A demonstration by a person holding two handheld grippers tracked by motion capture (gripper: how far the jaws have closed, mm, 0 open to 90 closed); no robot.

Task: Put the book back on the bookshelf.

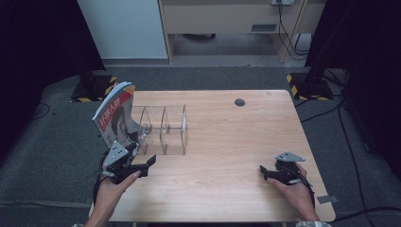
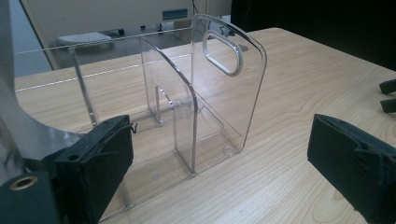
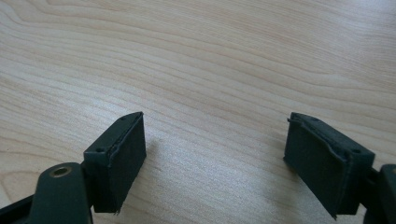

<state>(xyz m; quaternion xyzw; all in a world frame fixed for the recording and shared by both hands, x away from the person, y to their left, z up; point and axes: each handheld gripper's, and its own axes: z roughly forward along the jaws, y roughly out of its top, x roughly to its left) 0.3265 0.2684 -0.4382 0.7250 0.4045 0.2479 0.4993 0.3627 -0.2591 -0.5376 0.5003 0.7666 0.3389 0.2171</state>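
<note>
Wooden table [image 1: 227, 142] on grey carpet, dark stands and a cabinet behind; nearest, at 7 o'clock, left gripper [image 1: 142, 166] sits low at the table's near-left edge, jaws wide apart with nothing between them, facing the rack; at 5 o'clock right gripper [image 1: 265, 172] rests on bare wood, jaws likewise spread and empty, well apart from everything; right gripper view confirms bare wood grain between its pads [image 3: 122, 161]; farther in, at about 10 o'clock, clear acrylic file rack [image 1: 163, 130] stands upright with several dividers, its end panel with the oval handle cutout close ahead in the left gripper view [image 2: 219, 93]; magazine [image 1: 116, 118] stands in the rack's leftmost slot, leaning left, just beyond the left gripper; far side has a round grommet [image 1: 239, 102] at 12 o'clock; judged step: magazine seated in the slot, left gripper free of it, beside the rack; next move likely calls for clearing the left jaws without clipping the acrylic wall or tipping the leaning magazine.
</note>
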